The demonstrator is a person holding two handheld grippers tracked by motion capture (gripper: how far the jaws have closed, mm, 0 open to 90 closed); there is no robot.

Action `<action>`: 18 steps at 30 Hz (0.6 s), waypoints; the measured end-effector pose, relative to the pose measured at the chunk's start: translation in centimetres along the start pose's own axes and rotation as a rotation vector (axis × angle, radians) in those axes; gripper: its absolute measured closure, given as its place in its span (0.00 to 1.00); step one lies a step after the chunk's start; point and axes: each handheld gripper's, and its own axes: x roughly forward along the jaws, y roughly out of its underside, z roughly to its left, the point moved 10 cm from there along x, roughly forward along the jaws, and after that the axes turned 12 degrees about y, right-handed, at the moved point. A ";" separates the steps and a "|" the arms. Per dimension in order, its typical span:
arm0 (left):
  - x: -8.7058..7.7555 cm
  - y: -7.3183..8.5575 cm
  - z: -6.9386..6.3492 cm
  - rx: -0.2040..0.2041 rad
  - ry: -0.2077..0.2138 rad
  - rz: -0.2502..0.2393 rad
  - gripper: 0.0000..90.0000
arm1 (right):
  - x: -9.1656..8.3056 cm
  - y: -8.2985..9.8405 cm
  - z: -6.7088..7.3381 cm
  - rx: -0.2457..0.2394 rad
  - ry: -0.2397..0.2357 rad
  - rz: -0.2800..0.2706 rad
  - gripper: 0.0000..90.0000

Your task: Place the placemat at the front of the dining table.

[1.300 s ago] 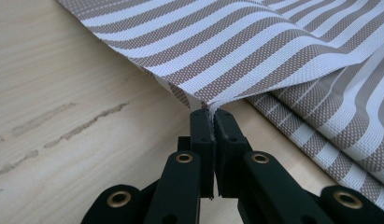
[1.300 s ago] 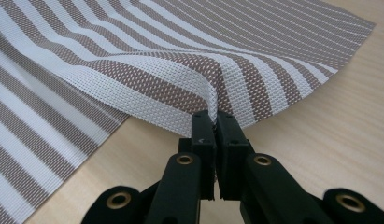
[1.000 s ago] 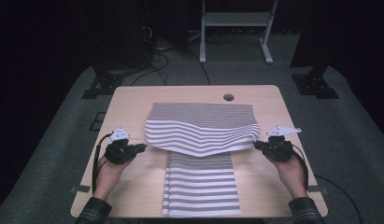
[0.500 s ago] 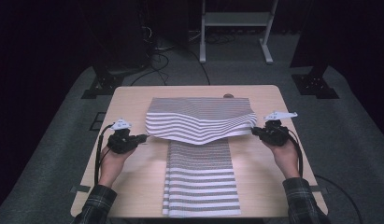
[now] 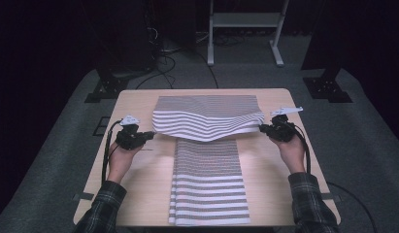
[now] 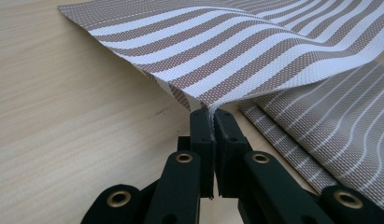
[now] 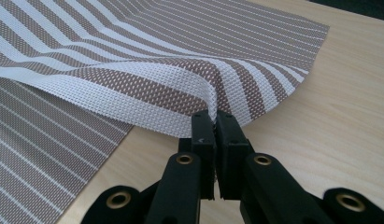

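Observation:
A brown-and-white striped woven mat (image 5: pixel 207 119) lies across the far half of the wooden table (image 5: pixel 139 174), its near edge lifted off the surface and sagging in the middle. My left gripper (image 5: pixel 149 135) is shut on the mat's near left corner (image 6: pixel 199 95), and its black jaws (image 6: pixel 212 135) pinch the weave. My right gripper (image 5: pixel 263 128) is shut on the near right corner (image 7: pixel 213 91), which curls up into the jaws. A second striped mat (image 5: pixel 207 184) lies flat lengthwise under it, reaching the table's front edge.
Bare wood shows to the left and right of the lower mat. A small round hole sits near the table's far edge, hidden now by the lifted mat. Beyond the table are dark stands (image 5: pixel 107 80), cables and a white frame (image 5: pixel 243 22) on grey carpet.
Both grippers have moved away from me toward the table's far side, carrying the mat's near edge with them; the mat now covers the hole near the far edge.

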 end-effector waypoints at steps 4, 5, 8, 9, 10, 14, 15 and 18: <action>0.4 -0.4 0.6 -0.005 -0.006 -0.006 0.98 | 0.8 -0.6 -0.3 -0.001 0.019 -0.013 0.97; 0.5 -0.5 0.9 -0.009 -0.013 -0.003 0.98 | 0.9 -0.7 -0.3 0.000 0.016 -0.011 0.97; 0.8 -0.6 1.4 -0.012 -0.019 0.001 0.98 | 1.6 -1.0 -0.4 -0.005 0.022 0.004 0.97; 1.0 -0.6 1.5 -0.016 -0.020 -0.001 0.98 | 1.8 -1.1 -0.5 -0.006 0.027 0.005 0.97; 1.1 -0.6 1.7 -0.016 -0.023 0.002 0.98 | 2.0 -1.3 -0.5 -0.009 0.032 -0.003 0.97; 1.7 -0.6 2.4 -0.020 -0.037 0.003 0.97 | 2.7 -1.4 -0.6 -0.001 0.033 0.009 0.97; 1.8 -0.6 2.6 -0.024 -0.045 0.000 0.97 | 2.8 -1.4 -0.6 0.001 0.032 0.013 0.97; 2.3 -0.3 3.1 -0.032 -0.053 0.010 0.97 | 3.4 -1.3 -0.5 0.005 0.034 0.018 0.97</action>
